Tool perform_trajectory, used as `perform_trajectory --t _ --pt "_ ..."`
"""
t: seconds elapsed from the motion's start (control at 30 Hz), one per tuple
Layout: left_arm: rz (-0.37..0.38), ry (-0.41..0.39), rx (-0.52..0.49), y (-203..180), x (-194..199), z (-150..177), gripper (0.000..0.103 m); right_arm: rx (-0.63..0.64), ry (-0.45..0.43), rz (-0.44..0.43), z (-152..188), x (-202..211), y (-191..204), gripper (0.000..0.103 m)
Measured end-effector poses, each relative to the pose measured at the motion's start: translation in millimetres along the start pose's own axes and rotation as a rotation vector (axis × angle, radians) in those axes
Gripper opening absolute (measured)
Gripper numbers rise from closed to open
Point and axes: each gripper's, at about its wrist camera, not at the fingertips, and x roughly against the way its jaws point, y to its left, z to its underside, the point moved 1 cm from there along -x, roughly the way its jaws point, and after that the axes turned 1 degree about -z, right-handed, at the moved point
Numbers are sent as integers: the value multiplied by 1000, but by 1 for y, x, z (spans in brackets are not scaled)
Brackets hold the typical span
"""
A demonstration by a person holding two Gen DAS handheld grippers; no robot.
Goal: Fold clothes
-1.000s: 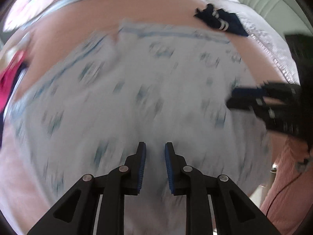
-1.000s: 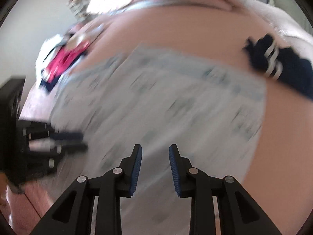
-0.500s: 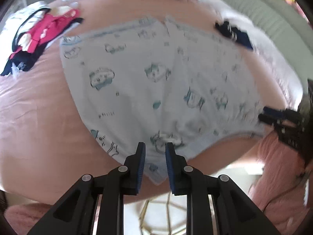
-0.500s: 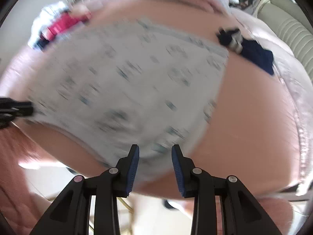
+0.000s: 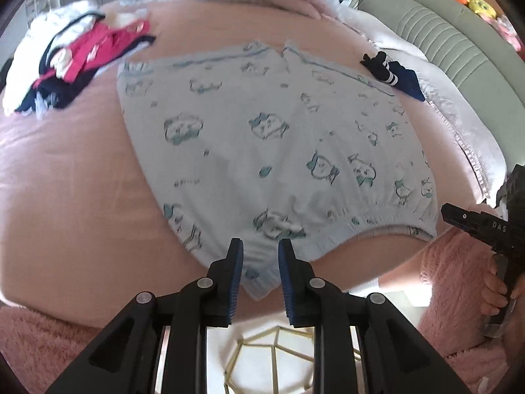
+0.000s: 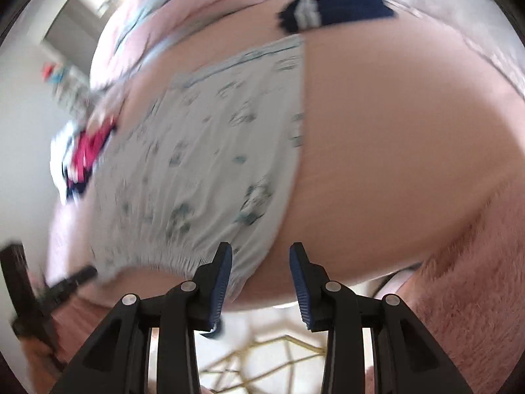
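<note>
- Left gripper (image 5: 261, 262) nearest: fingers set narrow, astride the near corner of the pale blue cotton shorts with cartoon prints (image 5: 269, 151), pads not visibly pinching the cloth.
- Right gripper (image 6: 261, 272) at the other near corner: fingers opening, mid-width, shorts' hem at the left finger, bare pink bed sheet (image 6: 393, 151) between the pads.
- Shorts spread flat on the pink bed, elastic waistband along the near edge, legs pointing away.
- Beyond: navy striped sock (image 5: 390, 72) at the far right, heaped red, white and navy clothes (image 5: 72, 65) at the far left.

Left gripper (image 5: 261, 271) fingers slightly parted; right gripper (image 6: 261, 280) fingers opening.
</note>
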Motion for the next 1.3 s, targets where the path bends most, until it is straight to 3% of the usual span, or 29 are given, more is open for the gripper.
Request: perform_trajectory --t 0.1,0.17,0.23,0.33,0.4,0.47,0.5,0.63,0.87,1.07,1.2,1.3 --pt "8 -20 -45 -5 0 -3 19 3 41 -11 -1 -11 0 36" --pt "0 12 -74 -9 -15 -1 20 72 48 29 -1 -16 11 37" --pt "-30 53 -65 4 -17 8 19 154 63 93 1 -22 24 37" --pt "19 23 -13 13 -12 7 19 190 77 117 6 -20 28 37" --pt "15 9 9 21 -7 8 20 130 60 -15 3 -15 23 38" --pt "7 17 31 27 -9 7 20 2 73 -223 -2 -17 13 38" --pt "8 21 40 29 -11 7 20 -32 90 -239 -5 -22 11 38" --pt "33 -22 63 35 -7 6 20 -6 96 -143 -5 -28 10 36" --pt "109 -118 155 50 7 -2 20 3 115 -61 3 -23 8 26" --pt "129 -109 180 58 5 0 20 -36 97 -73 1 -24 10 29" --pt "136 -121 177 59 9 1 20 -75 93 -127 -18 -25 13 12" --pt "148 -128 181 61 10 1 20 -53 58 -155 -35 -19 26 9"
